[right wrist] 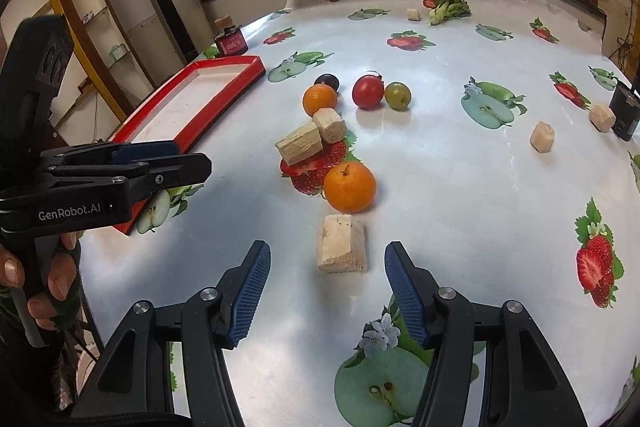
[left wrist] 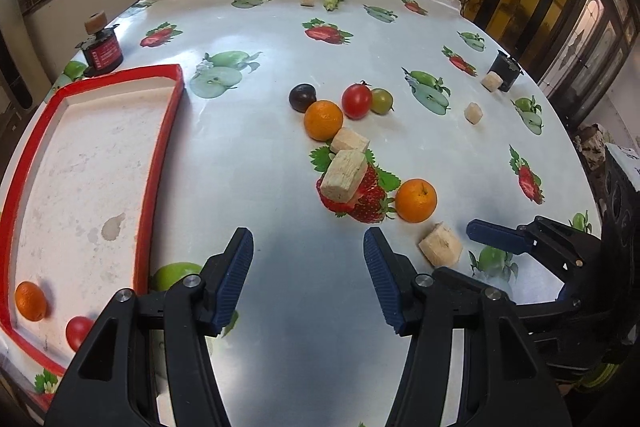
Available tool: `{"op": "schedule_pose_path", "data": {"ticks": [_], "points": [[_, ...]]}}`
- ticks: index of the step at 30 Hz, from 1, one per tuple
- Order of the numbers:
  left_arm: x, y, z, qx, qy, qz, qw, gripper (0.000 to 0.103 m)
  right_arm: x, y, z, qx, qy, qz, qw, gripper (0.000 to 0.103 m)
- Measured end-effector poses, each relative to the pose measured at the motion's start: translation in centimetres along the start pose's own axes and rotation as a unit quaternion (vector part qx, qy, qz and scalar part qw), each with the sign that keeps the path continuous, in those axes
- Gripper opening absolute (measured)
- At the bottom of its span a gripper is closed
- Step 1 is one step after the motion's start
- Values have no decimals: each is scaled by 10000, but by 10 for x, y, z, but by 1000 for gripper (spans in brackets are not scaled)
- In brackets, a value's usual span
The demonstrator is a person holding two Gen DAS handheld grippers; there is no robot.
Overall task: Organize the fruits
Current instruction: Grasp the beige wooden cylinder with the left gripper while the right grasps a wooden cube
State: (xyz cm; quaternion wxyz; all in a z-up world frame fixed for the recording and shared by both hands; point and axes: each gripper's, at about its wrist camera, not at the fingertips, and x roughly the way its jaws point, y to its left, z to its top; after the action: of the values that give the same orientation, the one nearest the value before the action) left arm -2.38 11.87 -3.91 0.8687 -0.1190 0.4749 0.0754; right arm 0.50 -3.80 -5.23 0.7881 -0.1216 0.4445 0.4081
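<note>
Orange and round, the nearest mandarin (right wrist: 349, 186) sits on the glossy fruit-printed tablecloth (right wrist: 460, 195), just beyond a pale wooden block (right wrist: 341, 243) that lies ahead of the right gripper (right wrist: 327, 293). That gripper's jaws stand apart with nothing between them; the left gripper (left wrist: 308, 277) is likewise spread and empty over bare cloth.

Picking this mandarin looks like the step in hand. To do it well, I would bring the right jaws over or around the block rather than through it, straddle the fruit at its widest, and close gently so it does not roll into the stacked blocks (right wrist: 310, 139) on its far side.

Farther out, a second mandarin (right wrist: 319, 100) touches those blocks, with a dark plum (right wrist: 327, 80) just behind it and a red tomato (right wrist: 367, 91) and a greenish tomato (right wrist: 397, 95) side by side, touching.

At the left stands the red-rimmed tray (left wrist: 160, 155). Its near corner holds one small mandarin (left wrist: 30, 301) and one red tomato (left wrist: 78, 331), apart from each other; the remaining floor is bare.
</note>
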Motion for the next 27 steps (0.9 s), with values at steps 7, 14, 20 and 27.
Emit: {"op": "schedule_pose_path", "data": {"ticks": [7,14,20,27], "points": [[41,-10,18,99,296,-106,9995,56,30,-1,6,-95,269,-95,9995,37],[60,-12,30,-71,273,-493,9984,43,18,-14,6,91,146,54,9998,30],[66,-24,32,183,253,-516,9982,26,-1,-25,5,312,-68,50,9995,30],[40,-15,21,125,35,-366,9992,26,-17,-29,6,392,-236,13,9990,30]]}}
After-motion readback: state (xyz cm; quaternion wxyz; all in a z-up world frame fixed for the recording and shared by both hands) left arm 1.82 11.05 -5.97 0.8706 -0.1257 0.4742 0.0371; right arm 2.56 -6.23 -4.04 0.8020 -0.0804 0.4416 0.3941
